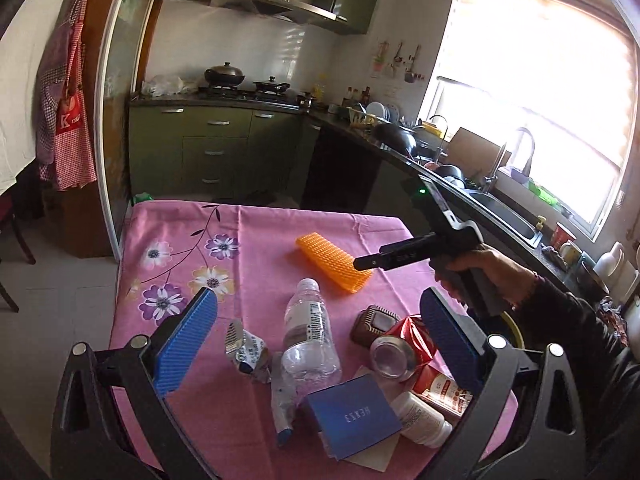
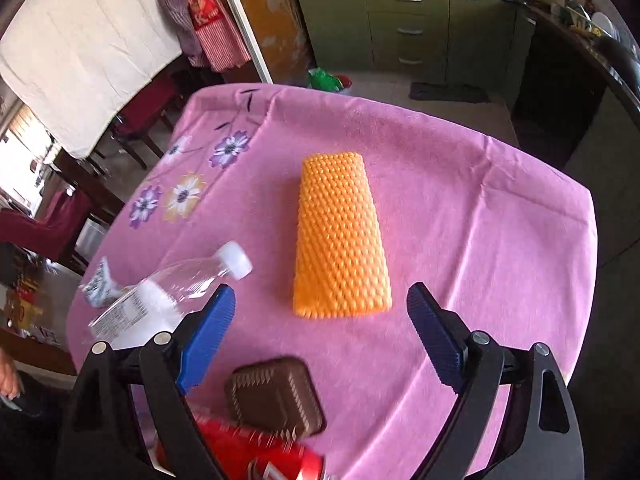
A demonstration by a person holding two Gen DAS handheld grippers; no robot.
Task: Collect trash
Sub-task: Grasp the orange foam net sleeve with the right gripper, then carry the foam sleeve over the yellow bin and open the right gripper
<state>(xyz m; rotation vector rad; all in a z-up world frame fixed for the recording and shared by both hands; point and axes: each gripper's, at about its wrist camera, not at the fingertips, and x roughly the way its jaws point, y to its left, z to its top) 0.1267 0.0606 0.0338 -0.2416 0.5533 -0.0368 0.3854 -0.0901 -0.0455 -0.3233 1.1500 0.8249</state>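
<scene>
Trash lies on a pink flowered tablecloth (image 1: 256, 232). An orange spiky foam sleeve (image 2: 340, 236) lies mid-table, just ahead of my open right gripper (image 2: 320, 312); it also shows in the left wrist view (image 1: 334, 266). My open left gripper (image 1: 320, 320) hovers over a clear plastic bottle (image 1: 306, 340), a crumpled silver wrapper (image 1: 246, 350), a red can (image 1: 400, 348), a brown plastic tray (image 1: 374, 324), a blue box (image 1: 352, 414) and a white pill bottle (image 1: 422, 418). The right gripper (image 1: 374, 261) shows above the sleeve. Bottle (image 2: 168, 300), tray (image 2: 276, 396) and can (image 2: 256, 456) sit near the right gripper.
Green kitchen cabinets (image 1: 208, 148) and a stove with pans (image 1: 240, 80) stand behind the table. A counter with a sink (image 1: 504, 212) and dishes runs along the right under a bright window. Chairs (image 2: 60, 220) stand left of the table. A green bag (image 2: 326, 80) lies on the floor.
</scene>
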